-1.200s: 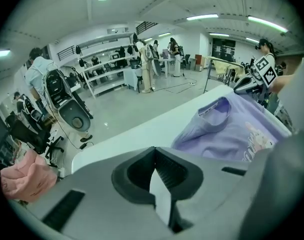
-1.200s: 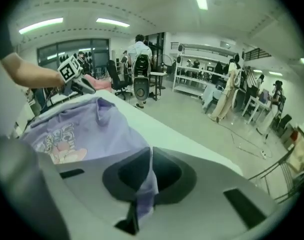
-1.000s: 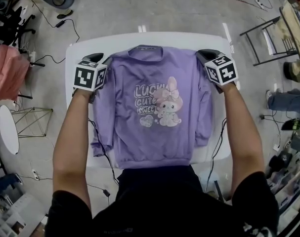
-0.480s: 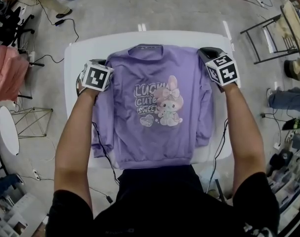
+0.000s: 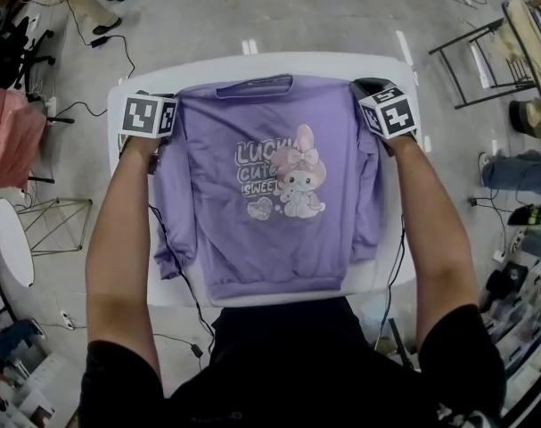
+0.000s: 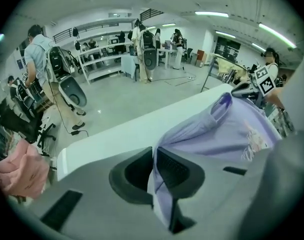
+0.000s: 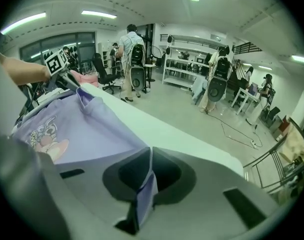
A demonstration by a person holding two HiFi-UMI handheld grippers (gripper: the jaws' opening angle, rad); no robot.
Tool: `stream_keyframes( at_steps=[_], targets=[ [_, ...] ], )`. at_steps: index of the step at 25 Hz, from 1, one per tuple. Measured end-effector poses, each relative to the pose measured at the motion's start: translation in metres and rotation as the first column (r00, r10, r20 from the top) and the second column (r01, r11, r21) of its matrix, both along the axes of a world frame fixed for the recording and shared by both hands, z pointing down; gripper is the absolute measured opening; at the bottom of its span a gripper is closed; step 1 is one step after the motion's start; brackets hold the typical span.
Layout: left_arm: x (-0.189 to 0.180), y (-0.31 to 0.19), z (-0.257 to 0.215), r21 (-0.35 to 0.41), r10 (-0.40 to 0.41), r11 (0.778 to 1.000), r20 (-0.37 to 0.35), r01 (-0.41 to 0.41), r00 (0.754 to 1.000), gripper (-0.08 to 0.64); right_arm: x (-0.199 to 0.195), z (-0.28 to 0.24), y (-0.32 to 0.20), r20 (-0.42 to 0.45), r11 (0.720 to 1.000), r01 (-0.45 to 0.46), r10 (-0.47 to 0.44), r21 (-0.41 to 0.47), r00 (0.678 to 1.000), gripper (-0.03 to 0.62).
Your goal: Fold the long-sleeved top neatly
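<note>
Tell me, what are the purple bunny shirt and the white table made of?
The purple long-sleeved top looks like soft knitted cloth, probably cotton jersey or fleece: matte, lightly wrinkled, with a banded hem and limp sleeves. Its pink bunny print looks smooth and flat. The white rounded table looks hard and smooth, maybe laminate or plastic; I cannot tell which.

Top (image 5: 252, 239): lilac all over; collar, cuffs and hem are the same shade.
Chest print (image 5: 283, 181): white outlined lettering, pink-and-white bunny with a pink bow, pale heart below the text.
Table (image 5: 252, 63): plain white.
Left cube (image 5: 148, 116) and right cube (image 5: 388, 111): black square markers on white faces.
Floor (image 5: 279, 12): grey, slight sheen.
Cloth (image 5: 12, 141) at far left: salmon pink.
Person's shirt (image 5: 297, 364): black.
</note>
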State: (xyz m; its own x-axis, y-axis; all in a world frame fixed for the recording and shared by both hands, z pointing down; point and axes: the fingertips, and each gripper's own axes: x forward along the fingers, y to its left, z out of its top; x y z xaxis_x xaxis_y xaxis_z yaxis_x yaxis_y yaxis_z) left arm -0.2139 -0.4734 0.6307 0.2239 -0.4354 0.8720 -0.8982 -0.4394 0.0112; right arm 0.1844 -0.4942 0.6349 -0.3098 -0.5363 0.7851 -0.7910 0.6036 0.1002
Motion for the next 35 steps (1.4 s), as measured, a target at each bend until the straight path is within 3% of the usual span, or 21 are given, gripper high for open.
stream_keyframes(
  at_steps=[5, 7, 10, 14, 18, 20, 26, 29, 32, 35],
  targets=[
    [0.000, -0.002, 0.006, 0.030, -0.023, 0.999, 0.040, 0.022, 0.999, 0.033, -0.001, -0.001, 0.000, -0.022, 1.000, 0.004, -0.004, 0.012, 1.000, 0.024],
    [0.001, 0.000, 0.000, 0.053, -0.018, 0.998, 0.036, 0.016, 0.999, 0.075, 0.000, -0.006, 0.001, -0.021, 1.000, 0.011, -0.011, 0.023, 1.000, 0.070],
    [0.004, 0.008, -0.019, 0.089, -0.016, 0.996, -0.001, 0.016, 1.000, 0.086, 0.004, -0.026, 0.008, 0.065, 0.998, -0.014, 0.011, 0.055, 0.998, 0.110],
    [0.007, 0.028, -0.051, 0.157, -0.049, 0.986, -0.058, 0.057, 0.997, 0.087, 0.017, -0.058, 0.030, 0.142, 0.992, -0.075, 0.060, 0.101, 0.988, 0.090],
    [0.024, 0.065, -0.079, 0.240, -0.069, 0.967, -0.084, 0.088, 0.994, 0.070, 0.025, -0.081, 0.072, 0.184, 0.990, -0.086, 0.065, 0.112, 0.981, 0.005],
    [0.041, 0.090, -0.090, 0.266, -0.060, 0.960, -0.099, 0.084, 0.993, 0.014, 0.026, -0.091, 0.098, 0.211, 0.991, -0.070, 0.045, 0.113, 0.976, 0.005],
    [0.073, 0.180, -0.111, 0.272, -0.072, 0.956, -0.158, 0.113, 0.985, 0.006, 0.006, -0.100, 0.171, 0.211, 0.992, 0.040, -0.064, 0.118, 0.975, 0.005],
    [0.084, 0.214, -0.117, 0.267, -0.111, 0.949, -0.206, 0.165, 0.972, 0.006, 0.004, -0.102, 0.194, 0.218, 0.990, 0.069, -0.094, 0.122, 0.971, 0.005],
    [0.090, 0.241, -0.124, 0.283, -0.139, 0.938, -0.228, 0.202, 0.964, 0.006, 0.005, -0.106, 0.212, 0.233, 0.989, 0.059, -0.091, 0.138, 0.968, 0.005],
    [0.090, 0.259, -0.128, 0.300, -0.155, 0.928, -0.223, 0.219, 0.962, 0.006, 0.014, -0.108, 0.230, 0.266, 0.992, -0.005, -0.029, 0.126, 0.964, 0.005]
  ],
)
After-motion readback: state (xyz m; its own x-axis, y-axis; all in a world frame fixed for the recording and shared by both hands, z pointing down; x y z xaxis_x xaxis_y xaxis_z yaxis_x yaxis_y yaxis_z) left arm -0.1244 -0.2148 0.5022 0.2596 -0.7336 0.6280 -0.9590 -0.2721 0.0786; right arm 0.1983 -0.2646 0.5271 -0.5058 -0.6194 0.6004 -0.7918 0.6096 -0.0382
